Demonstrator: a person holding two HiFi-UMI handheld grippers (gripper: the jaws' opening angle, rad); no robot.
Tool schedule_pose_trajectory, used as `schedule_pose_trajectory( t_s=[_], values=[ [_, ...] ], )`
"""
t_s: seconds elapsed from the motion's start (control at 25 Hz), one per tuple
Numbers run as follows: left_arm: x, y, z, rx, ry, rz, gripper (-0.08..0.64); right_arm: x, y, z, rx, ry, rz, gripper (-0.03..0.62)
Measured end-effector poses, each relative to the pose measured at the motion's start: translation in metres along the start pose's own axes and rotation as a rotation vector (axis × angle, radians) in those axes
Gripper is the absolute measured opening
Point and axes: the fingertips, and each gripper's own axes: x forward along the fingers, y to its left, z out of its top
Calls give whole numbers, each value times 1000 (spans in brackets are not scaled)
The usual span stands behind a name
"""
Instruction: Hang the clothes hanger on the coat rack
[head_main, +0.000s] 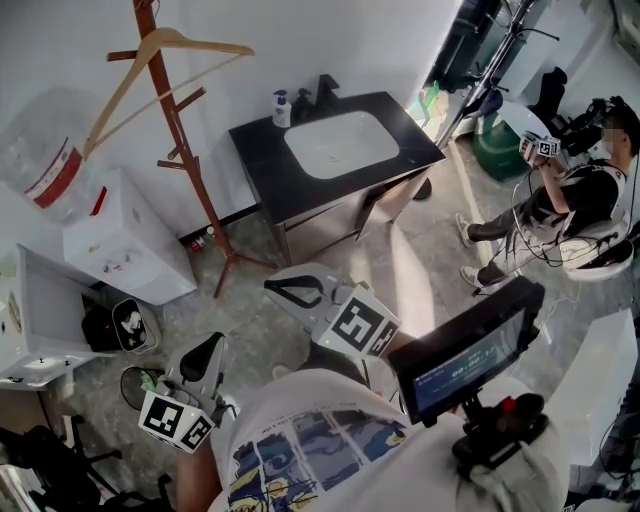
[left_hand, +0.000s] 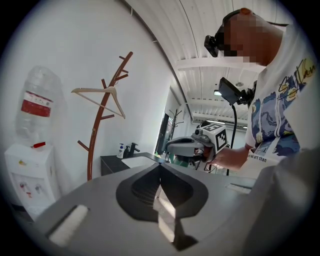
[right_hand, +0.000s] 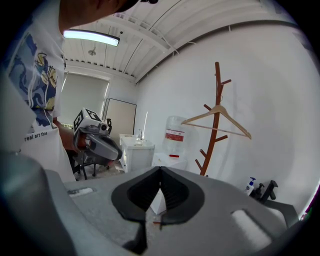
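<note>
The wooden clothes hanger (head_main: 160, 60) hangs by its hook on a top peg of the brown branch-style coat rack (head_main: 185, 150) against the white wall; both grippers are well away from it. It also shows in the left gripper view as the hanger (left_hand: 100, 91) on the rack (left_hand: 97, 135), and in the right gripper view as the hanger (right_hand: 216, 116) on the rack (right_hand: 215, 130). My left gripper (head_main: 200, 352) is low at the left, shut and empty. My right gripper (head_main: 275, 286) is held near the middle, jaw tips together, holding nothing.
A white water dispenser (head_main: 125, 235) with a bottle (head_main: 50, 150) stands left of the rack. A black vanity with a white sink (head_main: 340, 140) and a soap bottle (head_main: 282, 108) is to its right. A seated person (head_main: 580, 190) is at the far right. A small monitor (head_main: 470, 350) sits in front of my chest.
</note>
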Motion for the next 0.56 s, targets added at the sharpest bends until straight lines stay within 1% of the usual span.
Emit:
schedule_pose_trajectory(
  t_s=[0.56],
  values=[
    [5,-4,-2,3,1,-14,3,-4,0,-6,-4,13,-6,3]
  ],
)
